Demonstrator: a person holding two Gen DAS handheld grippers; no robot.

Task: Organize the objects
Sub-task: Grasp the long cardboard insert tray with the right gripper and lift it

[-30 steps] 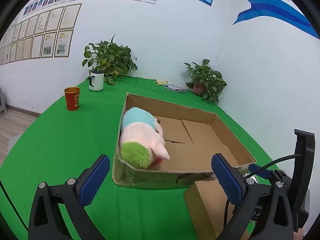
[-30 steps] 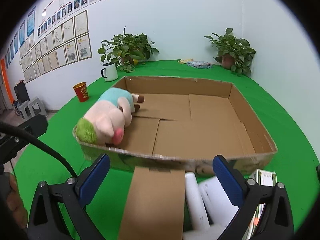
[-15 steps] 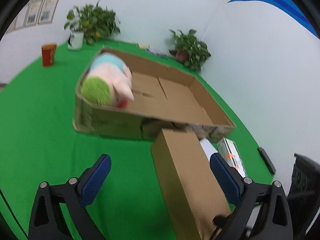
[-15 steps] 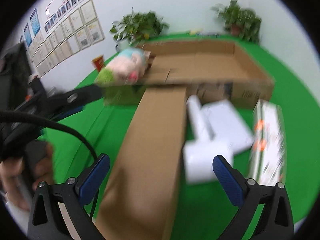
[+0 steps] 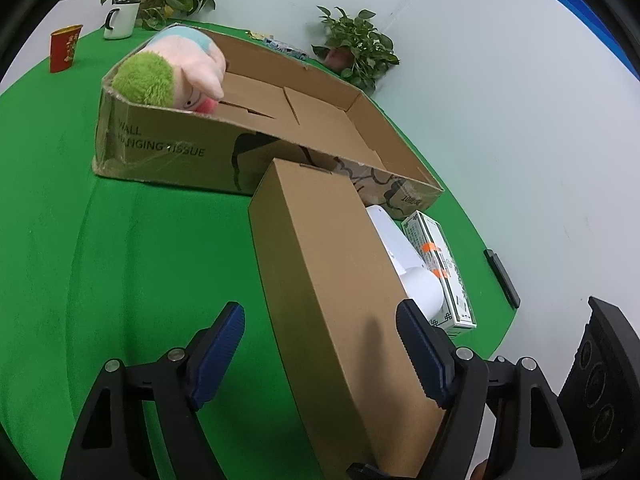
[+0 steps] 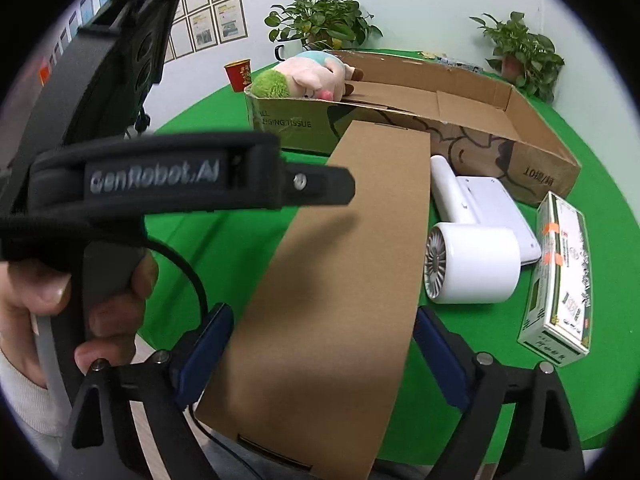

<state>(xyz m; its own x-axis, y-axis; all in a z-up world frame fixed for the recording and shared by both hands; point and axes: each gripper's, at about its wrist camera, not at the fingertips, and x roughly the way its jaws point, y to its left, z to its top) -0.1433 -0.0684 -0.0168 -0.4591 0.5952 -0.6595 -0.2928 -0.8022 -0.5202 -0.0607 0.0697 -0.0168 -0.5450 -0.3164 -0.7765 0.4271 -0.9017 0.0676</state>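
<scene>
A long closed brown carton (image 5: 340, 280) lies on the green table, one end against the big open cardboard box (image 5: 168, 148). My left gripper (image 5: 322, 356) is open, its fingers on either side of the carton's near part. My right gripper (image 6: 320, 356) is open too, straddling the carton's (image 6: 340, 272) near end. A plush pig (image 5: 176, 72) with a green tuft lies in the big box's left corner; it also shows in the right wrist view (image 6: 308, 76). A white hair dryer (image 6: 468, 252), a white flat box (image 6: 496, 208) and a printed carton (image 6: 560, 272) lie right of the brown carton.
A red cup (image 5: 64, 48), a white mug (image 5: 120, 20) and potted plants (image 5: 360, 52) stand at the table's far side. A black remote (image 5: 502, 276) lies near the right edge. The hand-held left gripper's body (image 6: 120, 160) fills the left of the right wrist view.
Both grippers pulled back from the big box and dropped toward the table's near edge. Each now straddles the long brown carton. Both stay open.
</scene>
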